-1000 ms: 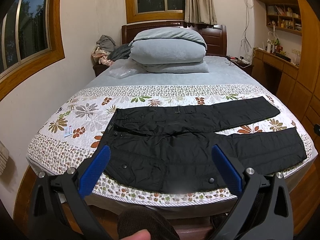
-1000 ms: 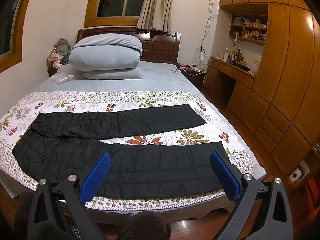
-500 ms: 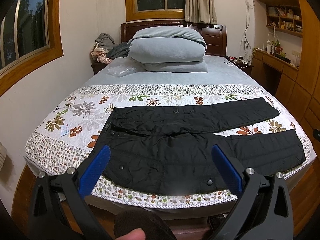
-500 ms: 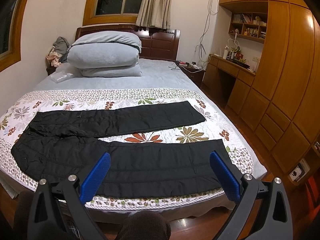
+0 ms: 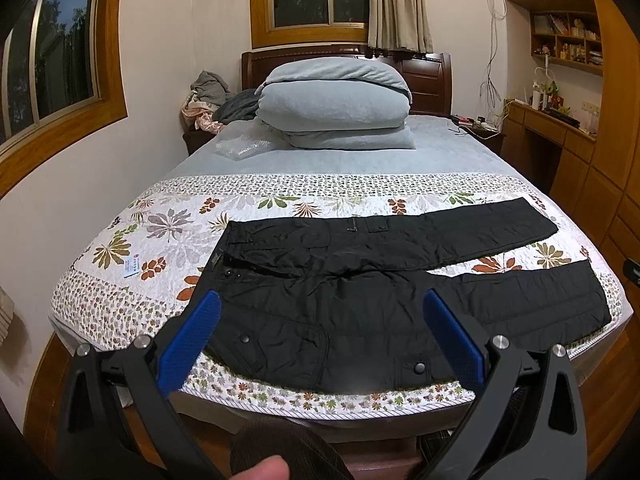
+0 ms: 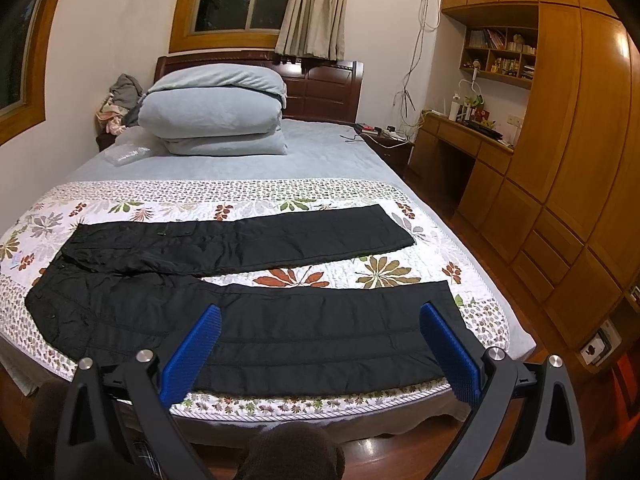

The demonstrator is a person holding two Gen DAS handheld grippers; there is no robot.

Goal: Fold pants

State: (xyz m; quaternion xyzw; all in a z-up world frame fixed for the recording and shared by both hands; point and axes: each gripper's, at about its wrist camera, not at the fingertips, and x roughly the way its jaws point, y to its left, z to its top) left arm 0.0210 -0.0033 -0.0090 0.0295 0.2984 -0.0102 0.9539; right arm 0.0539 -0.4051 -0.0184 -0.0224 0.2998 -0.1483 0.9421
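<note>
Black padded pants point(image 5: 360, 280) lie flat on the flowered quilt point(image 5: 168, 232) at the foot of the bed, waist to the left, legs spread apart and pointing right. They also show in the right wrist view point(image 6: 280, 320). My left gripper point(image 5: 320, 336) is open and empty, held off the bed in front of the waist and hip part. My right gripper point(image 6: 318, 344) is open and empty, held off the bed in front of the near leg point(image 6: 340, 328). The far leg point(image 6: 280, 240) lies behind it.
A stack of folded grey bedding point(image 5: 336, 108) sits at the headboard. A clothes pile point(image 5: 208, 100) is at the back left. A wooden desk and wardrobe point(image 6: 560, 160) line the right wall. The bed's front edge point(image 5: 320, 408) is just before the grippers.
Both grippers have drawn slightly closer to the bed and pants; the view has shifted a little. Both stay open. The pants have not moved.
</note>
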